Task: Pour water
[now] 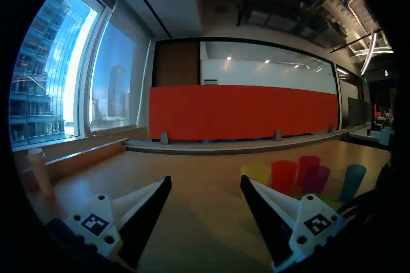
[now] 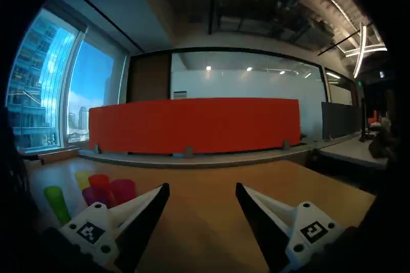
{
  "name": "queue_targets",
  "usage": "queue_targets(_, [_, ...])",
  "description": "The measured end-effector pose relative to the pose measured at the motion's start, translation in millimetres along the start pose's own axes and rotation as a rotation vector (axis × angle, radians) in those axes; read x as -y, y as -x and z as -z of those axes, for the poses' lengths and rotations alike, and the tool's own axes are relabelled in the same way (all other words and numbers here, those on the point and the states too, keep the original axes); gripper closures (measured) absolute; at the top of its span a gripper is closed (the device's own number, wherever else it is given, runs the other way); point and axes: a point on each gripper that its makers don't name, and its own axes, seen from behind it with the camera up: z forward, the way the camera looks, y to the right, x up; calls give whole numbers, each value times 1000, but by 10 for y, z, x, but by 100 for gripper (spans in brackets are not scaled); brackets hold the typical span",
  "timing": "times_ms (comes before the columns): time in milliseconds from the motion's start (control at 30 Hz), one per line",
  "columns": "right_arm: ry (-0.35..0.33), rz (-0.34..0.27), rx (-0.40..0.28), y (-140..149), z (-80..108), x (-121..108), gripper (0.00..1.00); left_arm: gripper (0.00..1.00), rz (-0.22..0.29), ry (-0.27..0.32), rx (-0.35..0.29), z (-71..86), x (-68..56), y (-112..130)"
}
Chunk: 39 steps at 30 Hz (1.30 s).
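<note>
On the surface (image 1: 205, 232), the cups (image 1: 297, 173) cluster, probably light and tippy; a bottle (image 1: 40, 173) stands well apart. Your left gripper (image 1: 205, 178) and right gripper (image 2: 201, 186) hold their jaws open, empty; take the bottle mid-body.

A wooden table (image 1: 205, 211) carries a cluster of coloured plastic cups (image 1: 283, 175) and a capped bottle (image 1: 40, 170).

We've got a smooth wood-look table (image 1: 205, 232) with a soft sheen. The cups (image 1: 283, 175) look like translucent plastic to us.
</note>
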Motion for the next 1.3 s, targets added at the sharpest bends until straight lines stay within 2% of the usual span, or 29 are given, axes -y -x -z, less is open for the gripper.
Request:
queue_targets(267, [13, 10, 4, 98, -20, -77, 0, 0, 0, 0, 0, -2, -2, -1])
queue_targets(767, [12, 24, 19, 219, -87, -84, 0, 0, 0, 0, -1, -6, -3, -2])
queue_targets(1300, [11, 31, 15, 184, -37, -74, 0, 0, 0, 0, 0, -11, 1, 0])
